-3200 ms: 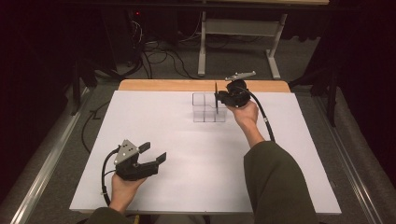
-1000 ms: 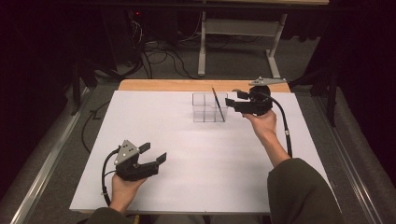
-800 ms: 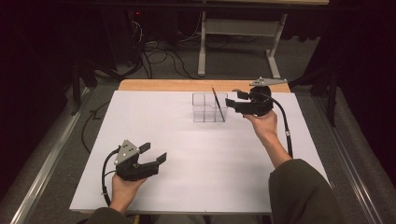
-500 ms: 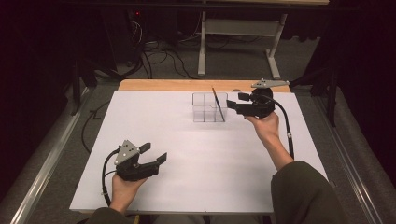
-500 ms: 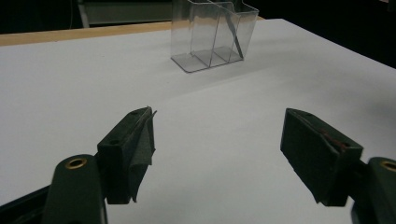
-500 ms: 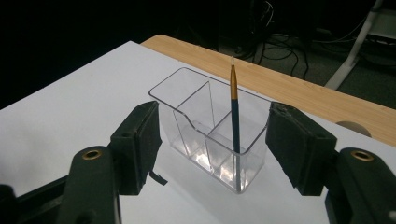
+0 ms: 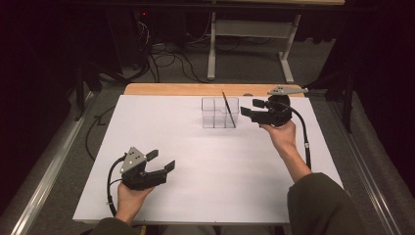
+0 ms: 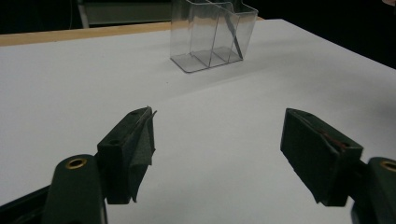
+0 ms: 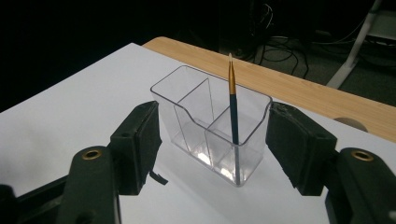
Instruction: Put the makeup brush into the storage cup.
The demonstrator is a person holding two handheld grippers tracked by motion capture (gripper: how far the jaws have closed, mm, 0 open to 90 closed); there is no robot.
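Because the thin paintbrush (image 9: 232, 105) stands only leaning in the near compartment of the clear organizer (image 9: 196, 123), at about 12 o'clock on the white table (image 7: 205, 161) near its far edge, it seems easy to disturb. The right gripper (image 7: 248, 113) is just beside the organizer at its 3 o'clock, jaws spread and holding nothing. If that hand pushes forward, a jaw could knock the light box, tipping the brush out. The left gripper (image 7: 161, 164) rests released at 7 o'clock, well apart, so it probably poses no danger
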